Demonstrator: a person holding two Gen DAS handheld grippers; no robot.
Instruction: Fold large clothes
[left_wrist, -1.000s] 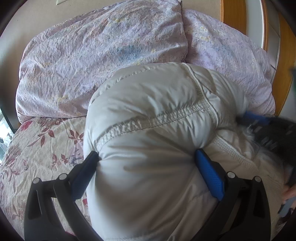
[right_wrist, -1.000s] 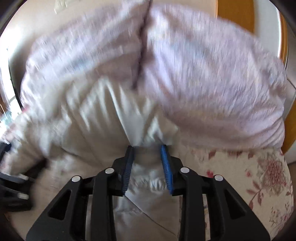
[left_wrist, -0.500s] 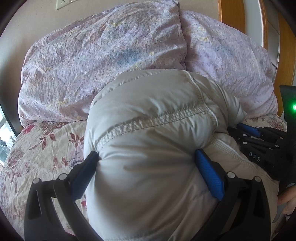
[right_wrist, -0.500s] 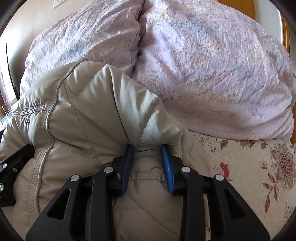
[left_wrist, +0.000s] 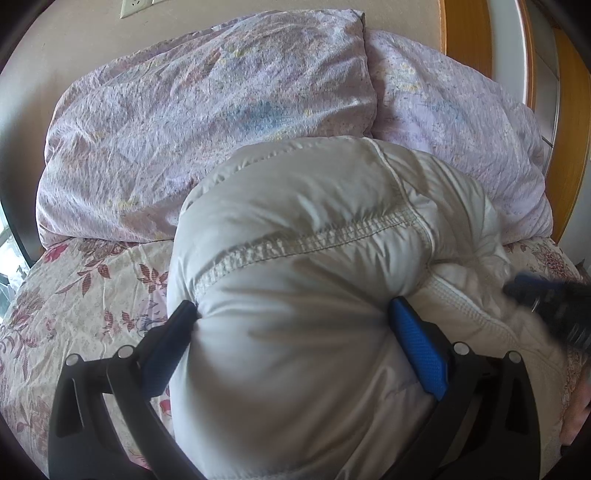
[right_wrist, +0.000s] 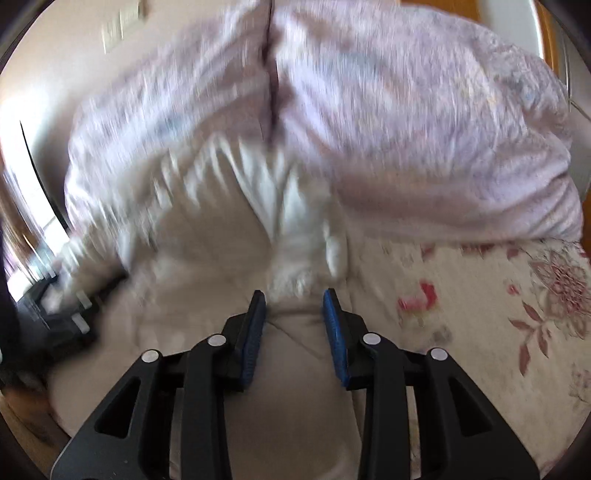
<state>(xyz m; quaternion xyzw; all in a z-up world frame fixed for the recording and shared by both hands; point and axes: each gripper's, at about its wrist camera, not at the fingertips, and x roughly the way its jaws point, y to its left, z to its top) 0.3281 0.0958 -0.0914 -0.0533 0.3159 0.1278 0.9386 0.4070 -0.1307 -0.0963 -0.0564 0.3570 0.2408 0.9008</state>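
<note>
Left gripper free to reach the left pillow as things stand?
Probably not. The left gripper is shut on a thick fold of the puffy jacket, and that bulge sits between it and the left pillow. It would have to let go first.

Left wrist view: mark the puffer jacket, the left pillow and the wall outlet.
puffer jacket (left_wrist: 314, 221): left wrist view, puffed panel above the stitched seam.
left pillow (left_wrist: 207, 110): left wrist view, middle of its lilac cover.
wall outlet (left_wrist: 135, 5): left wrist view, plate at the top edge.
</note>
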